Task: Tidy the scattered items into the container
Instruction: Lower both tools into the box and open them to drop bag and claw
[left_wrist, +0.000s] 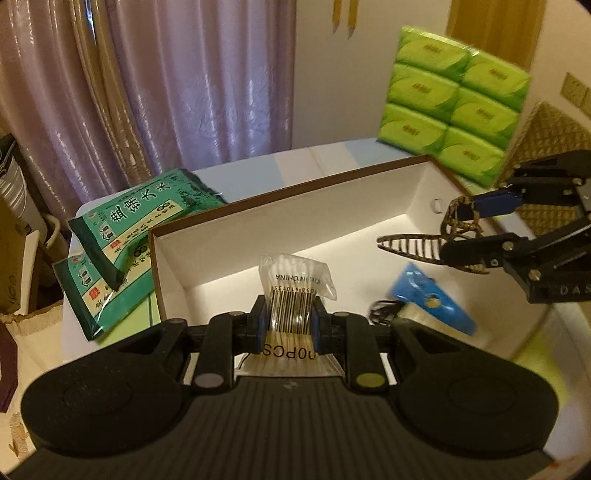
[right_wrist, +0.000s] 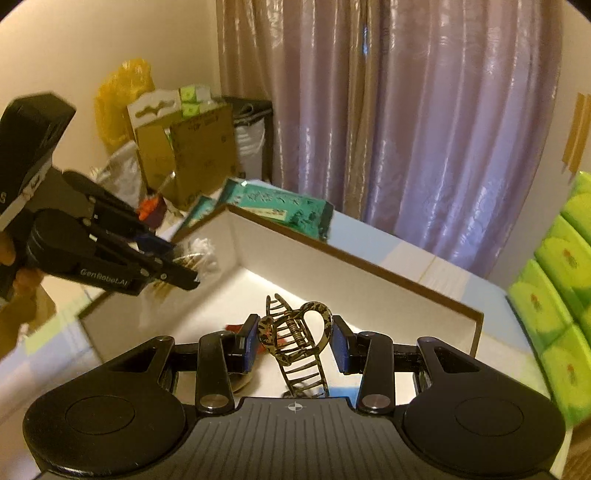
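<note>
My left gripper (left_wrist: 289, 319) is shut on a clear bag of cotton swabs (left_wrist: 295, 280) with a barcode, held over the near end of the white box (left_wrist: 314, 214) with a brown rim. My right gripper (left_wrist: 460, 229) comes in from the right above the box, shut on a tortoiseshell hair claw (left_wrist: 410, 247). In the right wrist view the hair claw (right_wrist: 267, 332) sits squeezed between the blue pads of the right gripper (right_wrist: 295, 343), over the box (right_wrist: 332, 273). The left gripper (right_wrist: 181, 262) hovers at the left with the swab bag (right_wrist: 203, 251). A blue packet (left_wrist: 432, 299) and a dark coiled item (left_wrist: 382, 312) lie inside the box.
Two green rice bags (left_wrist: 129, 236) lie on the table left of the box. A stack of green tissue packs (left_wrist: 454, 107) stands behind its far right corner. Cardboard boxes (right_wrist: 192, 147) and a yellow bag (right_wrist: 122, 96) crowd the back left. Curtains hang behind.
</note>
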